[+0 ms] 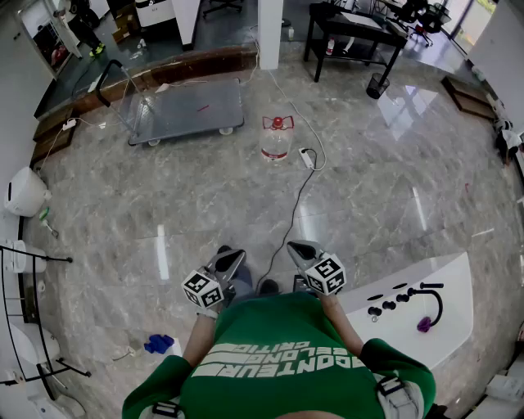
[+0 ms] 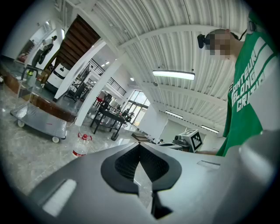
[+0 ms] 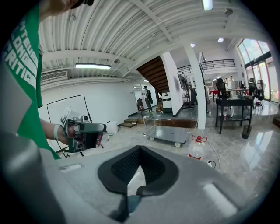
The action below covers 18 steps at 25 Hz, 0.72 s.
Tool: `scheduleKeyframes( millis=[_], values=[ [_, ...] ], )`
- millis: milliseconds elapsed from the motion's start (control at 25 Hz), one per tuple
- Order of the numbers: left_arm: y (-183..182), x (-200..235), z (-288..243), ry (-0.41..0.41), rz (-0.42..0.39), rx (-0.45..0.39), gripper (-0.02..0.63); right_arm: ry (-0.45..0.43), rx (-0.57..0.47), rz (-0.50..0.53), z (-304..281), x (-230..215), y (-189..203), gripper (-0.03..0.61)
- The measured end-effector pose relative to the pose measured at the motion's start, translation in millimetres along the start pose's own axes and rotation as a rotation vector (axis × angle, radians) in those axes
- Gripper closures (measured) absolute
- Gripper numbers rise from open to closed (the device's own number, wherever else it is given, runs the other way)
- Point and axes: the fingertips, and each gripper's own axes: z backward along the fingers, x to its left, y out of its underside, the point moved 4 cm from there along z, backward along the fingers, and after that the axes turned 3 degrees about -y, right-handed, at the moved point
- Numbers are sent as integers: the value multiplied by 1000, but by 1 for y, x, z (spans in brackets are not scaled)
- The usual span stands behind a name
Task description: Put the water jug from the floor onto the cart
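Currently both the left gripper [image 1: 228,260] and the right gripper [image 1: 300,250] have their jaws closed on nothing, well apart from the water jug [image 1: 277,137], which stands on the floor [image 1: 147,204] near the cart [image 1: 187,110]. A cable [image 1: 296,196] lies close; feet could catch it, I think.

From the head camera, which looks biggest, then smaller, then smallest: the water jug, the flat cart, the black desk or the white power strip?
1. cart
2. black desk, nearly as big; it stands farther away, so this pair is unsure
3. water jug
4. white power strip
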Motion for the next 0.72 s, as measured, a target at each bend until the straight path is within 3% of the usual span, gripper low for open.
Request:
scheduleKeyframes(
  millis=[720],
  values=[
    [7,-9,14,7,-9,22,604,-10,-24,-14,-6,15,6,586]
  ],
)
